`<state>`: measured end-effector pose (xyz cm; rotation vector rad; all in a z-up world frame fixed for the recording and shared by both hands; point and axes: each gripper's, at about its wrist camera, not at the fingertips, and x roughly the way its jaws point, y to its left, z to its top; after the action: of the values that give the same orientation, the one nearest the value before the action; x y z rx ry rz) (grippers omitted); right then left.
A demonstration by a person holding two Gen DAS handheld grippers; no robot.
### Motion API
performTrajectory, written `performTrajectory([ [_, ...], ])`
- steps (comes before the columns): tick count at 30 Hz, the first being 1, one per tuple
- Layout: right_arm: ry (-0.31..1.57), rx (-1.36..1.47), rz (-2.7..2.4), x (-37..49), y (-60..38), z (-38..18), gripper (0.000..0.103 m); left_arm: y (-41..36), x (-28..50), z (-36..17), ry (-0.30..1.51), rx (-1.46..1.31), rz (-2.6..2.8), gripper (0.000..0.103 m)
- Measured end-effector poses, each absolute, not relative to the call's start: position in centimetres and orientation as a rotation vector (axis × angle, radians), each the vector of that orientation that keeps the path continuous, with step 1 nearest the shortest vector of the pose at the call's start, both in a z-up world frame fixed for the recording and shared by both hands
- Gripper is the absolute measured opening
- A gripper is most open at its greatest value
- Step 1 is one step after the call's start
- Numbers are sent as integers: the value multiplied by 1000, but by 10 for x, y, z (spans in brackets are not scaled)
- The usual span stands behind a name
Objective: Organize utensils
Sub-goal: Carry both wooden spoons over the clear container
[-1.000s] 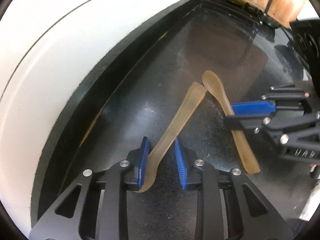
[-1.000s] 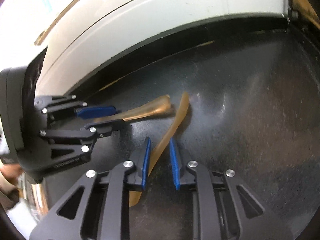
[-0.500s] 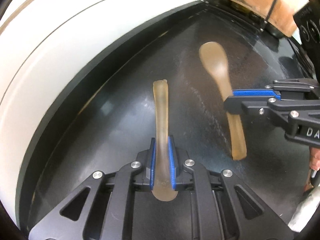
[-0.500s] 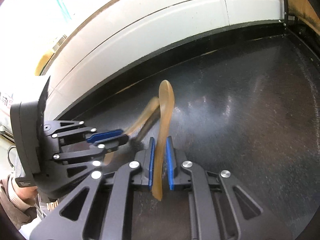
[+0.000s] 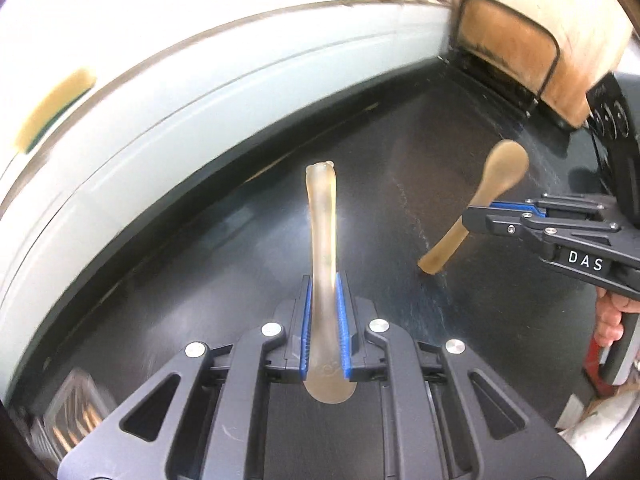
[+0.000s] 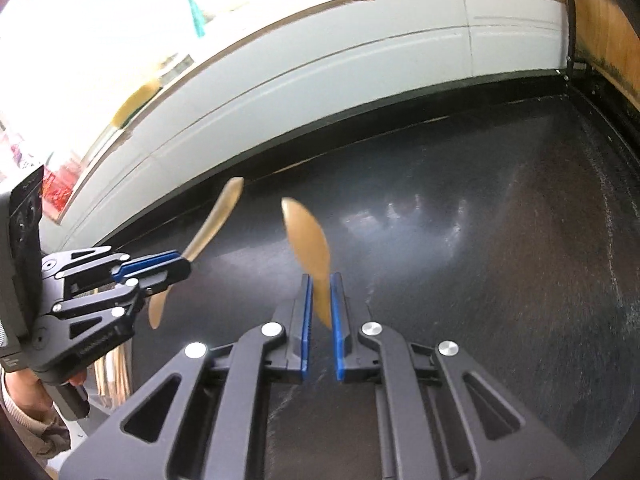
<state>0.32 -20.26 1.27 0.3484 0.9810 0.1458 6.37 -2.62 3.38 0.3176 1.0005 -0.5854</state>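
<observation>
My left gripper (image 5: 323, 280) is shut on the handle of a tan translucent utensil (image 5: 322, 220), which stands up and away from the jaws above the black surface (image 5: 200, 280). Its far tip looks notched. To the right, my right gripper (image 5: 500, 216) is shut on a tan spoon (image 5: 506, 164), bowl upward and handle end hanging clear below. In the right wrist view the spoon (image 6: 306, 236) rises edge-on from the right gripper (image 6: 320, 280). At the left of that view the left gripper (image 6: 168, 266) holds its utensil (image 6: 218, 216) slanted.
A white ledge (image 5: 200, 92) borders the far side of the black surface, with a yellow-green sponge (image 5: 52, 116) on it. A wooden board in a black frame (image 5: 516, 52) stands at the back right. A clear container of utensils (image 5: 76, 420) sits at the near left.
Both grippers closed on the two crossed utensils lying on the black surface, then lifted them. The utensils have moved apart and now hang in the air.
</observation>
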Motion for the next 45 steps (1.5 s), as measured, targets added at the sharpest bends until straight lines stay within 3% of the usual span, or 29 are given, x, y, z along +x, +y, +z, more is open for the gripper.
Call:
performTrajectory([
  [25,962,371,366,-18,-124,61,9,92,4,64,961,71,-366,11],
  [45,1052,305,713,4,18,69,9,246,-64,74,936,-137,-21,11],
])
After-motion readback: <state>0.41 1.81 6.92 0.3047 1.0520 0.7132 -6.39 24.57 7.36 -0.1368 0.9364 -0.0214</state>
